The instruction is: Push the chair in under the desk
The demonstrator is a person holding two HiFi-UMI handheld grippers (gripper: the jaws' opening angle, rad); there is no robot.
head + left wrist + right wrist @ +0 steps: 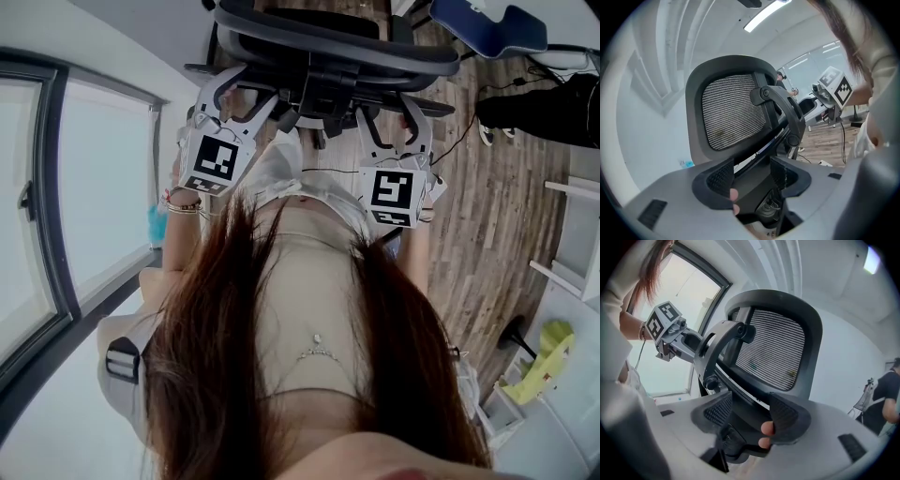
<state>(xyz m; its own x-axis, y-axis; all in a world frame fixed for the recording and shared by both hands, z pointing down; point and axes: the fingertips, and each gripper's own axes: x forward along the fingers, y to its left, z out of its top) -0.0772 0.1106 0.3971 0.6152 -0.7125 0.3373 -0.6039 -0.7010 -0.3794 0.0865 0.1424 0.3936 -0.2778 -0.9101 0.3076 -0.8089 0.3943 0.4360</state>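
Black mesh fills the back of the chair (328, 42), which stands on the wooden floor (487, 234) just in front of the person, its back turned toward them. A brown strip beyond it at the head view's top edge may be the desk, but that cannot be told for sure.

The left gripper (239, 94) and the right gripper (389, 117) are both held up to the chair's back, side by side, each with its jaws standing well apart. In each gripper view the dark lower frame under the mesh backrest (731, 110) lies in the gap between the pads, and neither pair is seen pressing on it.

The step in hand looks like setting up the push. It would go best with both grippers bearing on the rigid frame rather than the mesh, which would give. Equal pressure from the two sides should keep the chair rolling straight instead of swivelling. A slow, low, level shove suits the casters. The curved support arm (780, 108) could snag a jaw.
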